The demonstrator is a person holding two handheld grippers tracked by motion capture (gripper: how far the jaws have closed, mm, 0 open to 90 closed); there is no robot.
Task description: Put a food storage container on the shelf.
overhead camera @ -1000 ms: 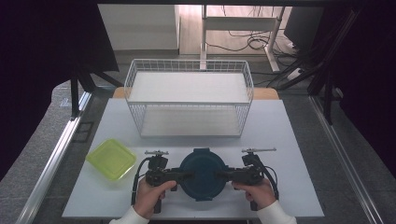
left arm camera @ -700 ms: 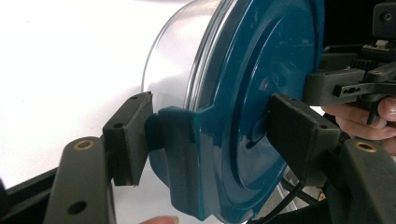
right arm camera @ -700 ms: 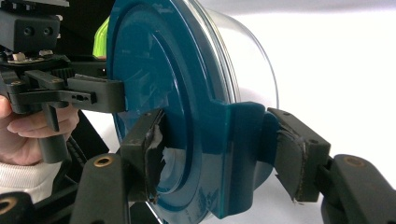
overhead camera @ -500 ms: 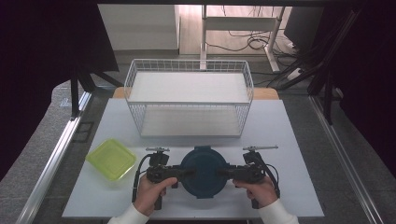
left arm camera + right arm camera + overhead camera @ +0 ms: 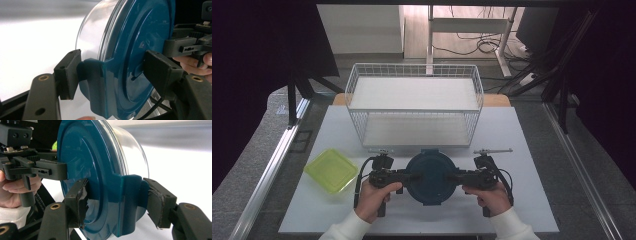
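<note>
Teal lid clamped at its side latches by both grippers; barely moved since earlier.

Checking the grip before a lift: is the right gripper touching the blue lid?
Touching. In the right gripper view, the right gripper has both pads pressed on the blue lid, clamping its clip.

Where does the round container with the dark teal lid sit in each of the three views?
High view: the lidded container sits low centre, between the left gripper and right gripper.
Left gripper view: it spans centre to upper right, on edge, its latch tab between the jaws.
Right gripper view: centre-left, tab likewise between the jaws.
Shared landmark: the teal lid.
</note>
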